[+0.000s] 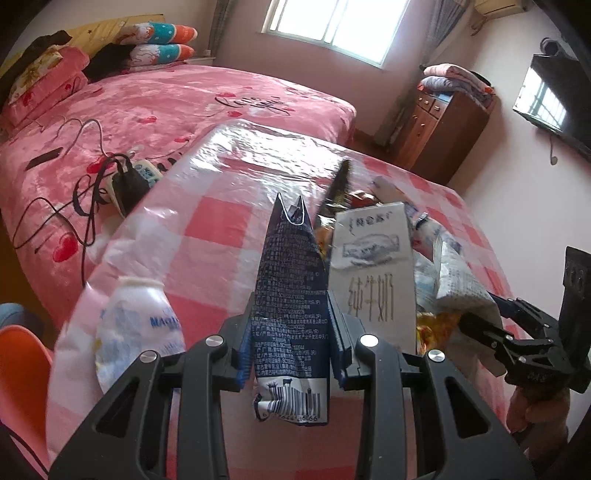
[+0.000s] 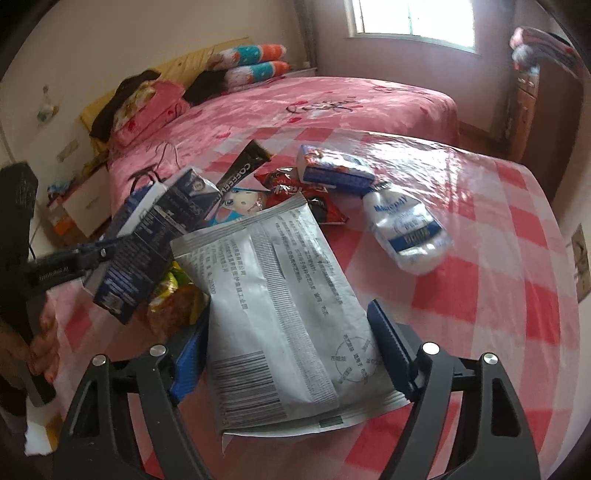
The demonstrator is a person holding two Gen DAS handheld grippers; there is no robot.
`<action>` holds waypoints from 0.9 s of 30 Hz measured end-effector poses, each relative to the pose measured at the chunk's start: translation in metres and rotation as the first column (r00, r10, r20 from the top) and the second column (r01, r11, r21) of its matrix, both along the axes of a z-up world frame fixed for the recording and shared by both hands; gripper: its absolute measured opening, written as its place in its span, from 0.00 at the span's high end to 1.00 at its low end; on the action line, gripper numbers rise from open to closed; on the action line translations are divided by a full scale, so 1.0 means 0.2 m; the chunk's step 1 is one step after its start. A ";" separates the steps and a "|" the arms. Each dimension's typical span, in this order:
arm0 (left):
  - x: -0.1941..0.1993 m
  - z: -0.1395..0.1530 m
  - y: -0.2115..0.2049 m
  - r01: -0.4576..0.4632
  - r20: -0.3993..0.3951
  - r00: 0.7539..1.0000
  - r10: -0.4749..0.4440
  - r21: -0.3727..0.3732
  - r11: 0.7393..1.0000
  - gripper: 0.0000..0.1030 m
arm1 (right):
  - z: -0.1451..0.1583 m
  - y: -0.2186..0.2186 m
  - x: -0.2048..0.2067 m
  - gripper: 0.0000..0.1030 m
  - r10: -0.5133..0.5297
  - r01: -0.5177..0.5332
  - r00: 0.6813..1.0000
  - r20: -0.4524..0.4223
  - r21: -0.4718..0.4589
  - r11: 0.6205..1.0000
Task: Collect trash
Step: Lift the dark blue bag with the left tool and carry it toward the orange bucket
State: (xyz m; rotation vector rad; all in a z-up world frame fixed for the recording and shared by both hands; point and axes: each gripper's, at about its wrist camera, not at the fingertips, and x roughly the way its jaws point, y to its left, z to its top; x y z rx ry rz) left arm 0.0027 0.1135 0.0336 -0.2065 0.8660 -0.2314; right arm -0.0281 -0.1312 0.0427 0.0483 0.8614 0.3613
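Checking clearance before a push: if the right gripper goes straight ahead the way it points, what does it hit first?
The right gripper already holds a grey pouch that leads the way. Ahead of the pouch's far edge lies the red snack wrapper in the trash pile, so that probably gets hit first; depth is unclear.

Daylight enters through the bright, overexposed window [image 1: 332, 22] at the top of both frames, casting white glare on the glossy pink-checked plastic tablecloth [image 1: 236, 155]. Fisheye bending and dark vignetting mark the corners; near objects look slightly blurred.
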 end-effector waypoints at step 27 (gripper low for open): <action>-0.38 0.20 0.05 0.056 0.110 0.993 -0.044 -0.114 0.992 0.66 | 0.32 0.19 -0.43 0.28 -0.094 0.112 0.978 0.189 -0.089 0.990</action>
